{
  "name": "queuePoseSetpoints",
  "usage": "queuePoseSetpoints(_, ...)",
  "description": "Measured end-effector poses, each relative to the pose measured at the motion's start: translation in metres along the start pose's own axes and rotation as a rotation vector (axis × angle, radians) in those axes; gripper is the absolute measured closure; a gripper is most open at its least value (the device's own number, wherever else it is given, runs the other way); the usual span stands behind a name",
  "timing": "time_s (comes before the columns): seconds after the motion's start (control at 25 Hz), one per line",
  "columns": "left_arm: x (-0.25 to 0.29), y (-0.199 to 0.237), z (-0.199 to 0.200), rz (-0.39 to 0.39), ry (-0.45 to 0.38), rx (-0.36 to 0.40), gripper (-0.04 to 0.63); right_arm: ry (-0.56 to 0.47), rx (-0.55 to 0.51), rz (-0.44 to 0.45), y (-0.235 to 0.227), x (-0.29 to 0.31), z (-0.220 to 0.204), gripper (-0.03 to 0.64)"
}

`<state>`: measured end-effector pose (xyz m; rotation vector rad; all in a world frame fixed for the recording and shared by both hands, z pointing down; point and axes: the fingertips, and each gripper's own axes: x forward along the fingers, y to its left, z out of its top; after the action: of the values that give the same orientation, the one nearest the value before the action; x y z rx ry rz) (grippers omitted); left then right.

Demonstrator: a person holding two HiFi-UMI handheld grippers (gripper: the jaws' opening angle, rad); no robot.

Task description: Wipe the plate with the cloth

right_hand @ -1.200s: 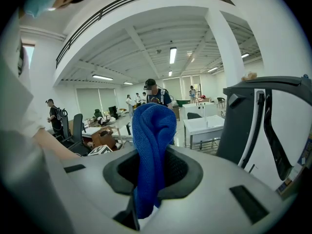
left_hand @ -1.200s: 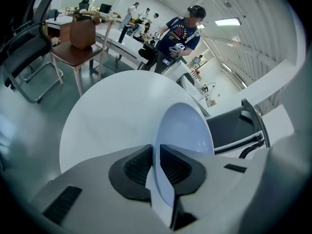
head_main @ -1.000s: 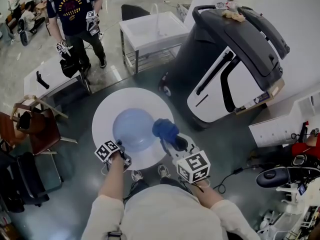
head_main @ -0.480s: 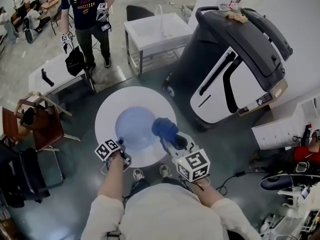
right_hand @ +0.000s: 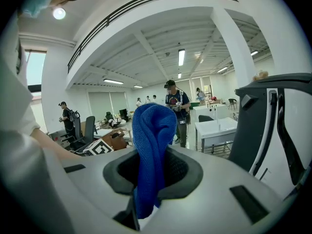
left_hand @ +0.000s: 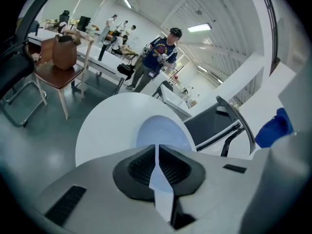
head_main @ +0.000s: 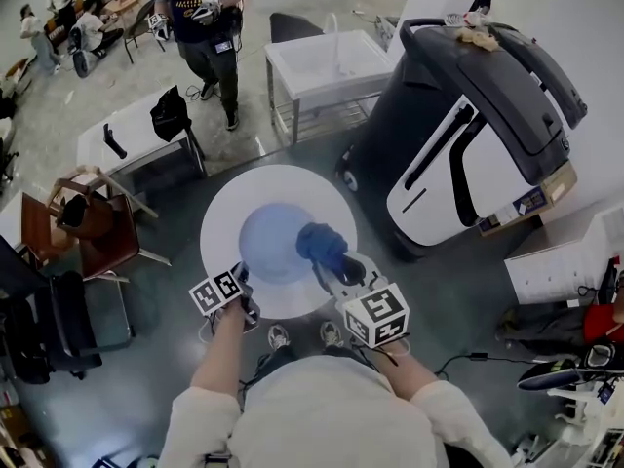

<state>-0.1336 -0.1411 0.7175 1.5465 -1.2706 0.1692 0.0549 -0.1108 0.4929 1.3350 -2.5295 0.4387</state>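
While the left hand-held gripper (head_main: 243,296), jaws just closing, is pinching the near rim of the plate (head_main: 273,242), the right hand-held gripper (head_main: 333,264) is clamping the cloth (head_main: 320,244) just above the plate's right side.

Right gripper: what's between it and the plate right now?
Only the blue cloth, pinched in the right gripper's jaws and bunched over the plate's right edge, as the head view shows.

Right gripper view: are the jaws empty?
No, the right gripper is shut on the blue cloth, which sticks up from between its jaws.
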Motion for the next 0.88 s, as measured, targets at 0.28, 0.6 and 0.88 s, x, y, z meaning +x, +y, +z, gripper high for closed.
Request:
queuePoseSetpoints(0.28,-0.030,-0.044,0.007,-0.080,-0.064,0.147,0.561,-0.010,-0.009,0.016,0.005,-0.008,-0.001,0.526)
queuePoseSetpoints(0.6,-0.078,-0.095,0.025,-0.156,-0.189,0.288,0.563,-0.024,-0.007,0.028,0.008,-0.019,-0.001,0.526)
queuePoseSetpoints(0.88,-0.111,-0.130,0.026,-0.201,-0.260,0.399,0.563,-0.036,-0.012,0.044,0.009,-0.023,0.002,0.526)
